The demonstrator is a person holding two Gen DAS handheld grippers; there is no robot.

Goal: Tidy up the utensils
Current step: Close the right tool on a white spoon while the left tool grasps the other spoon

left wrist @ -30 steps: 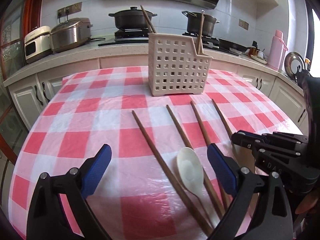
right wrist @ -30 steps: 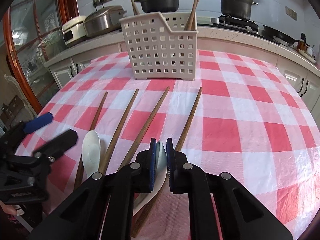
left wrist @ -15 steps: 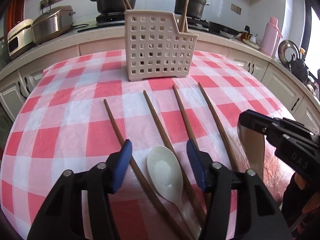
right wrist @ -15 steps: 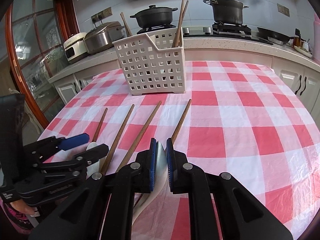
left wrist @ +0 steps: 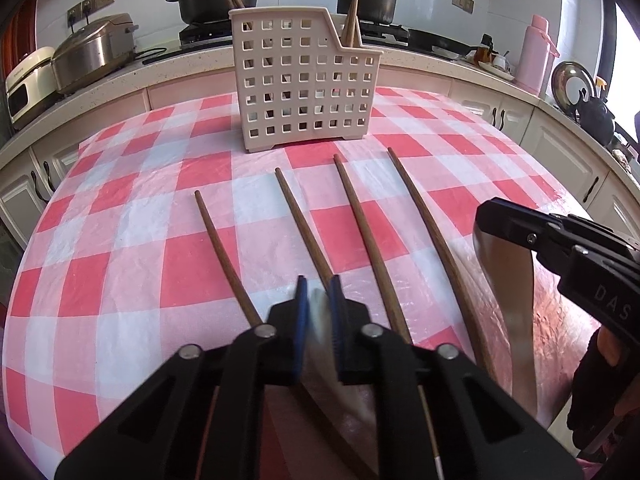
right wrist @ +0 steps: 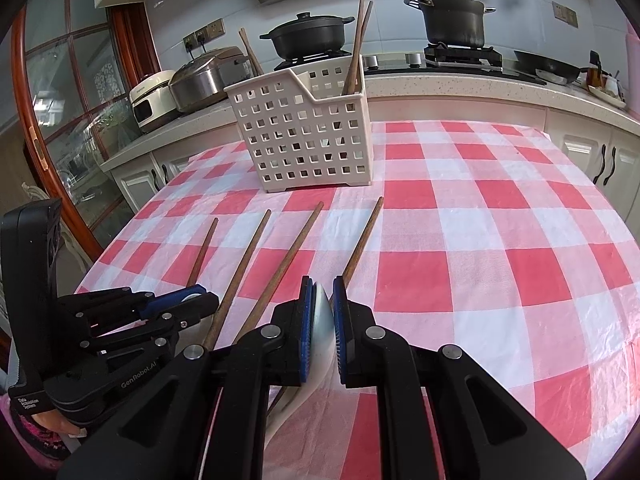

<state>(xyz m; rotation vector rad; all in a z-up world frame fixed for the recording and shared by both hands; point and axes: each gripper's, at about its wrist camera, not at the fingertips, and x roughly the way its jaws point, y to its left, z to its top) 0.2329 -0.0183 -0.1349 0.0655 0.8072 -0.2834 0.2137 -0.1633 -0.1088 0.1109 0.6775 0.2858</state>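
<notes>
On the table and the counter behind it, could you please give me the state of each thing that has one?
Left tool: jaws just closed, shut on a white spoon.
Right tool: shut on a second white spoon.
Basket: upright, three chopsticks standing in it.
Four chopsticks: lying loose on the cloth, side by side, apart.
Left pot: lid on.
Right pot: lid on.
Rice cooker: lid closed.

Left tool (left wrist: 319,312) just closed on white spoon (left wrist: 320,322), four chopsticks (left wrist: 362,224) ahead, white basket (left wrist: 304,80) beyond.
</notes>
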